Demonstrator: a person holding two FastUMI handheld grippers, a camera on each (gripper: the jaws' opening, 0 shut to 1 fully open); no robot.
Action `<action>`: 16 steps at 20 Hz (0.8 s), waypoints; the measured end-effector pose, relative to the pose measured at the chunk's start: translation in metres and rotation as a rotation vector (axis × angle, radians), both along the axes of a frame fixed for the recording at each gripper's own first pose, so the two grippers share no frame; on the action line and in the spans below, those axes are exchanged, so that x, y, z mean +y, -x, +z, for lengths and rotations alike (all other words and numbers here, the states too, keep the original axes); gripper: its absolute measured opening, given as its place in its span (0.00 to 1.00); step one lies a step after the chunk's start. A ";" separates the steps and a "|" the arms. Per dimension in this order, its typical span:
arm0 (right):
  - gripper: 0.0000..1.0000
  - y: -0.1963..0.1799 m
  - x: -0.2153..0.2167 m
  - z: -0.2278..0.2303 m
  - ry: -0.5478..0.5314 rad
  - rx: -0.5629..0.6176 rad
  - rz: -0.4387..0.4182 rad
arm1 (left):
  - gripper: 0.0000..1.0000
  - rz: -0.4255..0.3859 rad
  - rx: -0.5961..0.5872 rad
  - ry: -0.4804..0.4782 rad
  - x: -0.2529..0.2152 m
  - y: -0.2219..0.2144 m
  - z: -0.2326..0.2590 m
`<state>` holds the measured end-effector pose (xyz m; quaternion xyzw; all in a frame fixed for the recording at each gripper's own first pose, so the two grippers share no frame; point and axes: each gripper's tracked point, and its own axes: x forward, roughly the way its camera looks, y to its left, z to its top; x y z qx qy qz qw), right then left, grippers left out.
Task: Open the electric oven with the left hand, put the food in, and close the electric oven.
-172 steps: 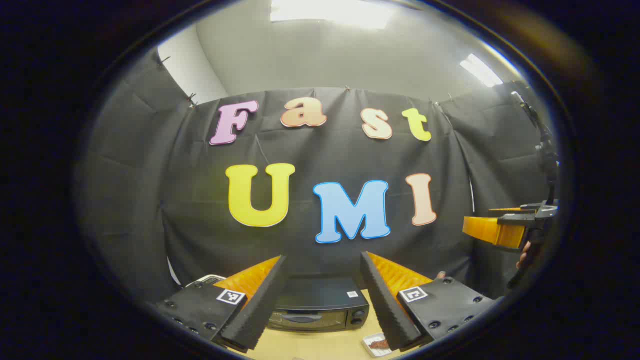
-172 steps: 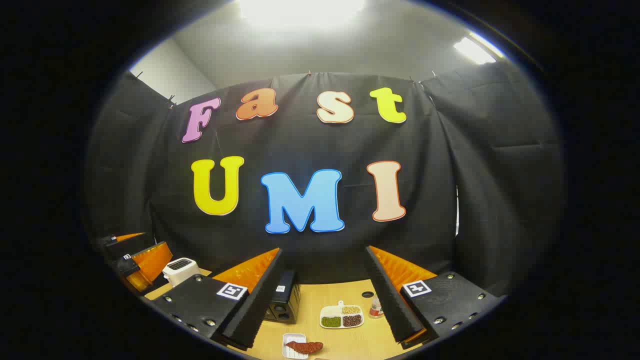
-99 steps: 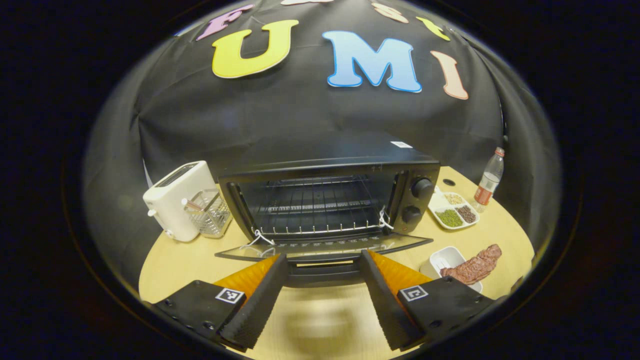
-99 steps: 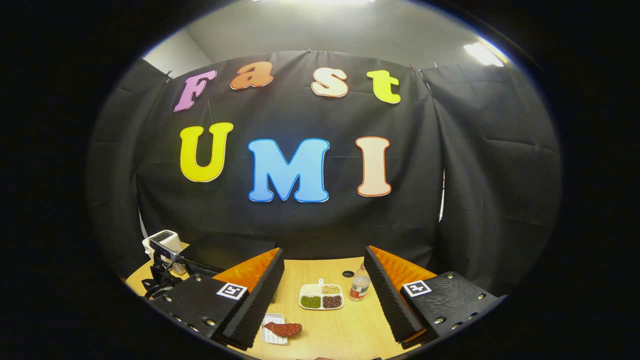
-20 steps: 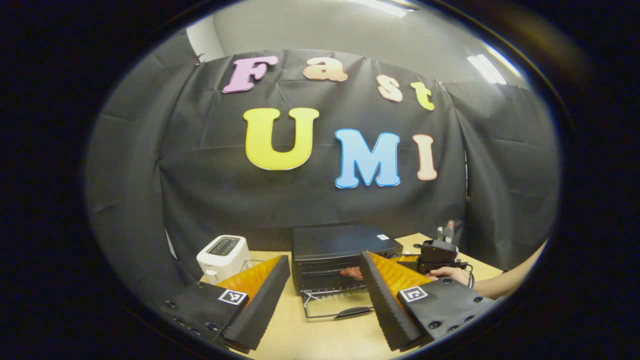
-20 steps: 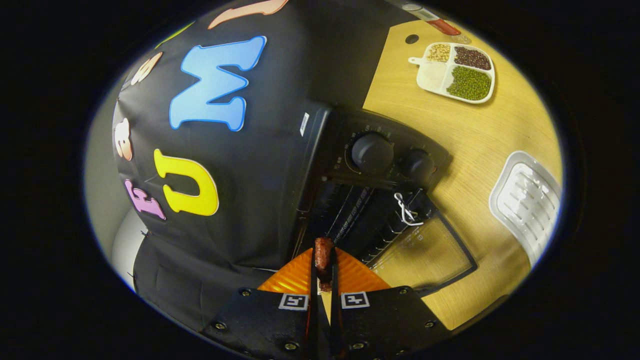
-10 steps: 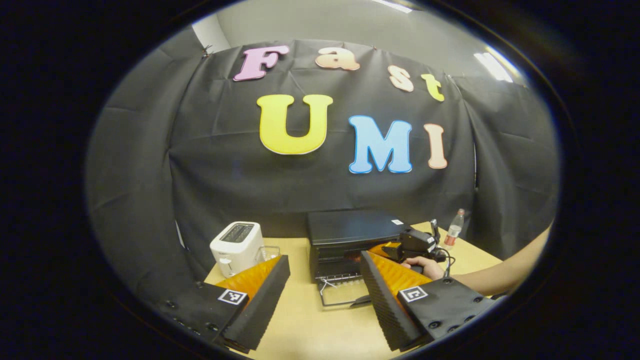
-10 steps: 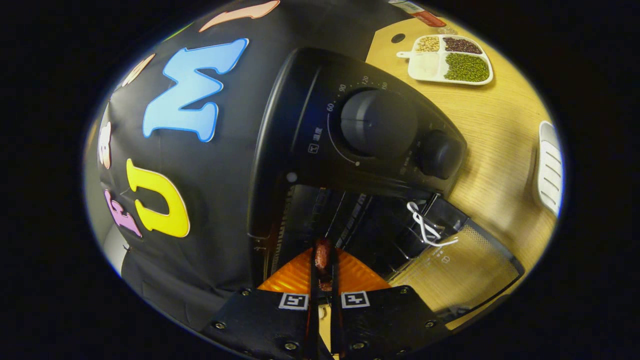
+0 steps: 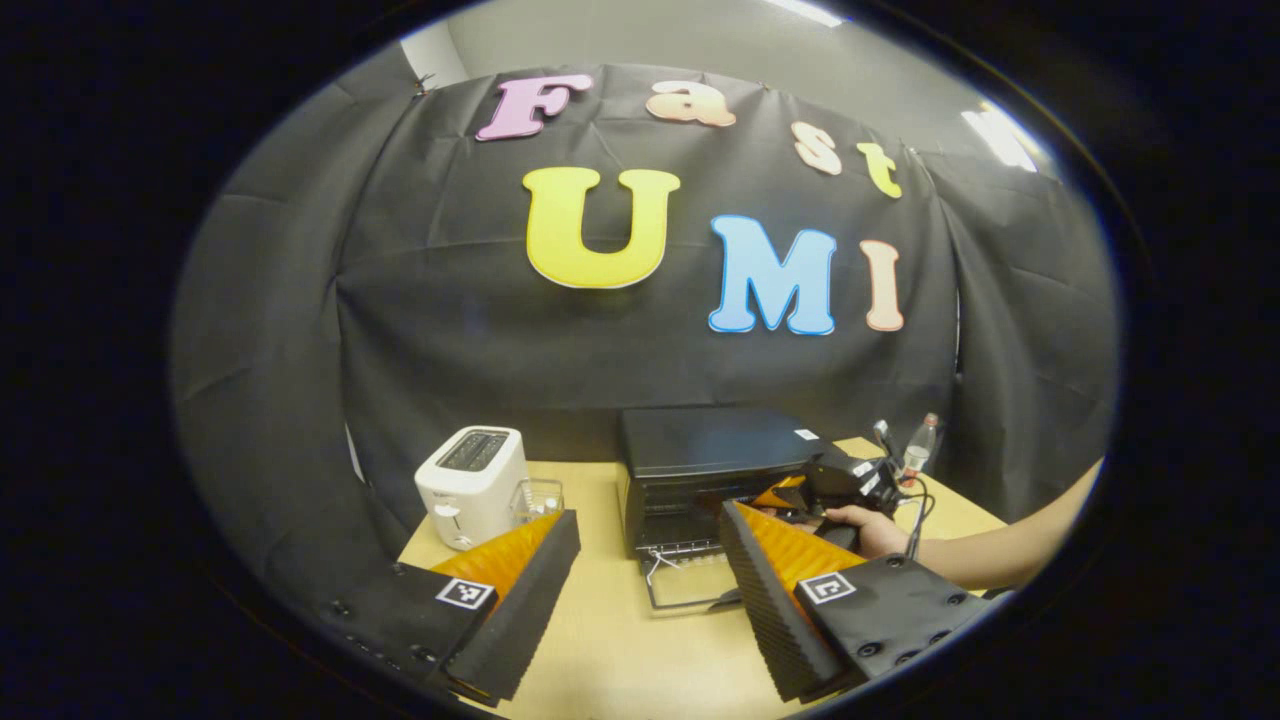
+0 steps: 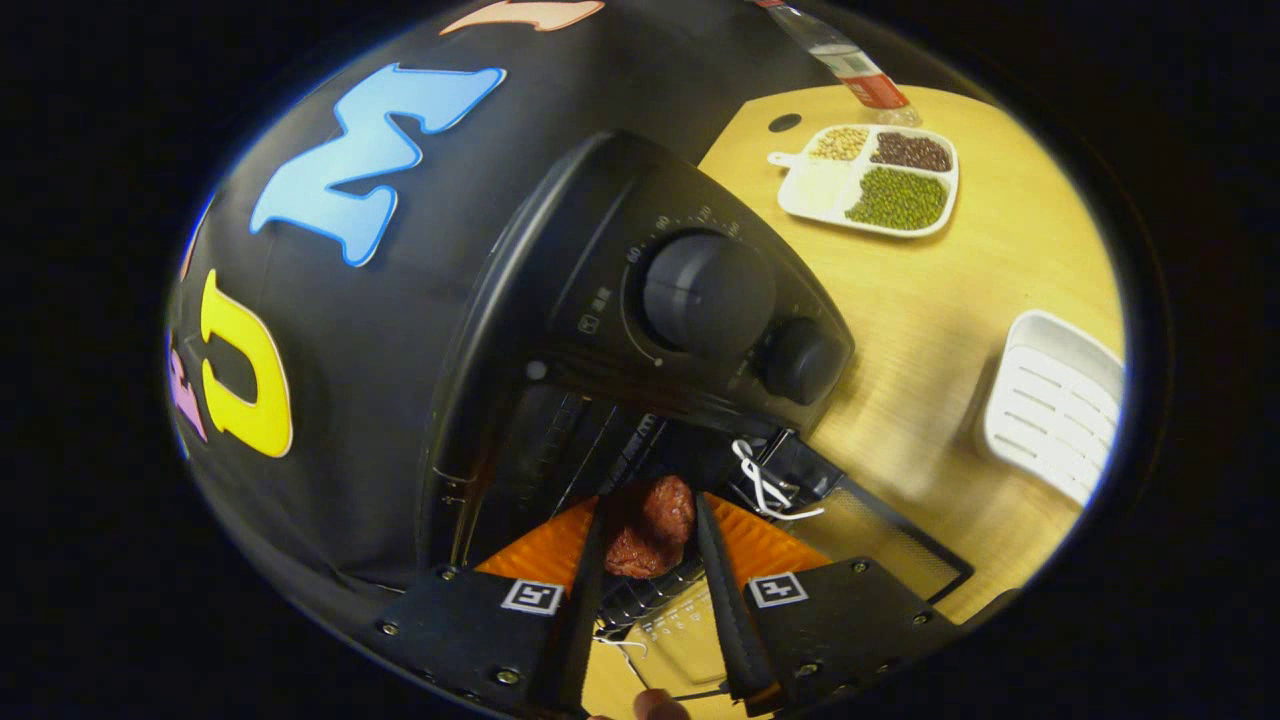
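Observation:
The black electric oven (image 9: pixel 705 460) stands on the table with its glass door (image 9: pixel 690 588) folded down. My left gripper (image 9: pixel 650 520) hangs open in front of it, well back, with nothing between its fingers. A hand holds my right gripper (image 9: pixel 835 485) at the right side of the oven's mouth. In the right gripper view the oven (image 10: pixel 560 280) fills the middle, its two knobs (image 10: pixel 708 290) above the opening. The brown piece of meat (image 10: pixel 650 525) lies flat on the wire rack inside, between the parted fingers of my right gripper (image 10: pixel 650 505), which is open.
A white toaster (image 9: pixel 472 485) and a clear holder stand left of the oven. Right of it lie an empty white ribbed tray (image 10: pixel 1050 405), a divided dish of beans (image 10: pixel 870 185) and a plastic bottle (image 10: pixel 850 70). The lowered door (image 10: pixel 890 555) juts out over the wooden table (image 10: pixel 950 290).
My right gripper's fingers have parted; the meat, pinched edgewise half a second ago, now lies flat between them inside the oven. The left gripper stays open, drifted slightly.

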<state>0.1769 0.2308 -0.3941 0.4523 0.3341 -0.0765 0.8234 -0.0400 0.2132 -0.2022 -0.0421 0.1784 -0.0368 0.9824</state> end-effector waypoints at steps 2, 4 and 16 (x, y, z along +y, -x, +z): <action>0.54 0.009 -0.010 0.005 0.142 0.012 0.054 | 0.99 -0.007 0.004 0.006 -0.003 -0.004 -0.002; 0.68 0.016 -0.026 0.019 0.262 0.004 0.082 | 0.95 -0.018 0.003 0.013 -0.006 -0.007 -0.002; 0.68 0.077 -0.112 0.177 0.764 -0.315 0.159 | 0.95 -0.088 0.051 0.031 -0.066 -0.033 -0.031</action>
